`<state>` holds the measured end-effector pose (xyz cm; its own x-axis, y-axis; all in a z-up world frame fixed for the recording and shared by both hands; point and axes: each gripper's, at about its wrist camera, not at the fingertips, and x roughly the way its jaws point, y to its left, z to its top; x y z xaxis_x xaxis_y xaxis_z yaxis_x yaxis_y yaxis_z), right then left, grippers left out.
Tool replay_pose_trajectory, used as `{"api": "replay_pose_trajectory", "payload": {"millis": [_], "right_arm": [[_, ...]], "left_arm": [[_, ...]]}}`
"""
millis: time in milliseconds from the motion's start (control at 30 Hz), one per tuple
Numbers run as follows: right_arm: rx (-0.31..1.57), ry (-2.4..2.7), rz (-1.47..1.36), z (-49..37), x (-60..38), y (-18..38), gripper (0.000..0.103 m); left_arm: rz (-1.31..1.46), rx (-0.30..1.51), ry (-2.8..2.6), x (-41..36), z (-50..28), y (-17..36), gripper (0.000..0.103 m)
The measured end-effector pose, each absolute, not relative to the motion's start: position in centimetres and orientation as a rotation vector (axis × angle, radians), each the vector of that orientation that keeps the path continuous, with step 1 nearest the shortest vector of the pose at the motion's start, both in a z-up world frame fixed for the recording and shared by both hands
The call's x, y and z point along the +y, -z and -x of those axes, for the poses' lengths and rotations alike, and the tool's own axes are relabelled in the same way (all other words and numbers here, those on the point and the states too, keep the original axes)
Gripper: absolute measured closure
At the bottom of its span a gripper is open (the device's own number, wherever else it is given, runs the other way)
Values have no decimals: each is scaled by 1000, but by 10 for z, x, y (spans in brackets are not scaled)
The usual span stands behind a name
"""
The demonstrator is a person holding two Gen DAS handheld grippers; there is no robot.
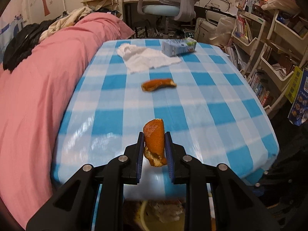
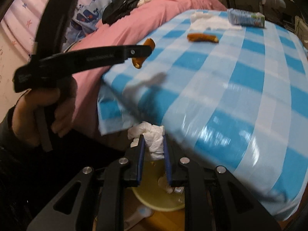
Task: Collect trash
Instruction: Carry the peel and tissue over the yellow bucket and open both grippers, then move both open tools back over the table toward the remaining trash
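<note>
Both tools are built alike: the left gripper (image 1: 154, 140) and the right gripper (image 2: 153, 144) are matte black linkages — wide arms with long cut-out slots, joined at round silver screws, two to a side. Each finger is a narrow black bar faced on its inner side with a ribbed blue pad (image 1: 169, 154). From the right wrist view the left gripper (image 2: 147, 51) shows as a long black body with one silver screw near its tip, a line of small pale print along its flank, and a grey handle below. The hand (image 2: 38, 115) on that handle comes out of a dark sleeve (image 2: 5, 127) — black, or nearly so.
</note>
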<state>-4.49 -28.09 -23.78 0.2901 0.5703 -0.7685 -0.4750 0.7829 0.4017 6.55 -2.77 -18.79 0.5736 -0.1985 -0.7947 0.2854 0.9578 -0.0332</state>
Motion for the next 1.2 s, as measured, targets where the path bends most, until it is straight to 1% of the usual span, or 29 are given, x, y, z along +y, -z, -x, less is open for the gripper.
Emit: {"api": "replay_pose_trajectory", "payload": {"millis": [200, 300, 533, 600, 667, 700, 733, 933, 1200], "right_arm": [[1111, -700, -92, 60, -276, 249, 81], [1141, -686, -94, 63, -277, 255, 73], [1102, -617, -132, 67, -293, 252, 66], [1077, -585, -156, 66, -301, 250, 62], [1049, -560, -173, 67, -306, 246, 57], [1030, -545, -184, 67, -310, 245, 55], [1017, -531, -195, 68, -313, 243, 54], [964, -484, -230, 66, -321, 242, 53], [963, -457, -238, 64, -325, 247, 53]], "left_arm": [[-96, 969, 286, -28, -27, 202, 82], [-82, 994, 289, -27, -12, 207, 82], [-82, 1049, 292, -31, 21, 221, 82], [-87, 1066, 305, -34, 28, 225, 82], [-91, 1076, 307, -36, 35, 228, 77], [-90, 1080, 303, -37, 38, 230, 70], [-88, 1079, 295, -37, 40, 230, 63], [-97, 1011, 257, -35, 45, 220, 42], [-106, 956, 223, -32, 44, 213, 35]]}}
